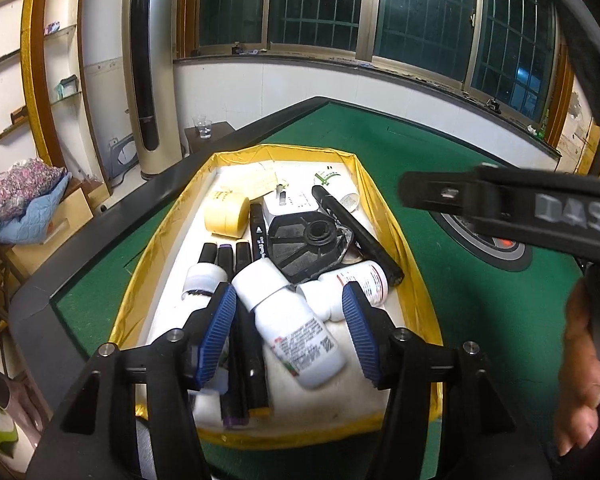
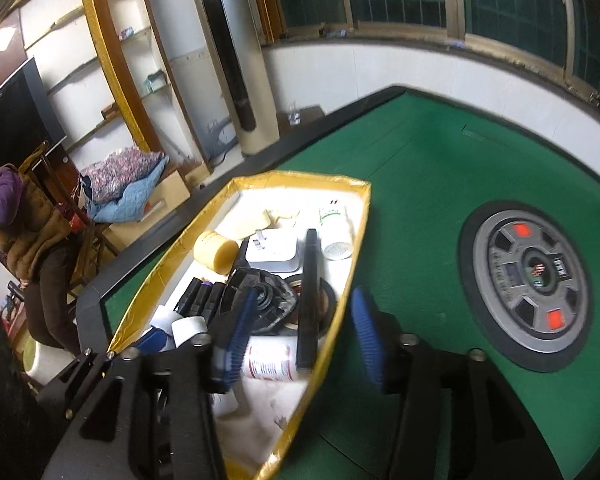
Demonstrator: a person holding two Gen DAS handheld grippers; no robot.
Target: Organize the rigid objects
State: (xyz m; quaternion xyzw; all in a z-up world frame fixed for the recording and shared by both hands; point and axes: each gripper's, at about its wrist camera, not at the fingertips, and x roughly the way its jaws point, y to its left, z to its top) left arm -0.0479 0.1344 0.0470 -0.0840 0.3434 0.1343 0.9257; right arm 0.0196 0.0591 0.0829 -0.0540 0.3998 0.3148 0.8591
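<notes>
Both grippers hang spread and holding nothing over the near end of the gold-rimmed tray (image 1: 384,216) on the green table (image 1: 420,152). The left gripper (image 1: 290,334) straddles a white bottle (image 1: 296,328) lying among markers (image 1: 256,236); the right gripper (image 2: 300,338) straddles the tray's right rim.

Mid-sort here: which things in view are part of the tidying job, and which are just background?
Job:
- yellow-rimmed tray
- white bottles
- black markers
- tape roll
- white plug adapter
- black plastic spool
- left hand-held gripper, open over the bottles

Background:
- green table
- round centre panel
- tower fan
- pile of clothes
- glass cups
</notes>
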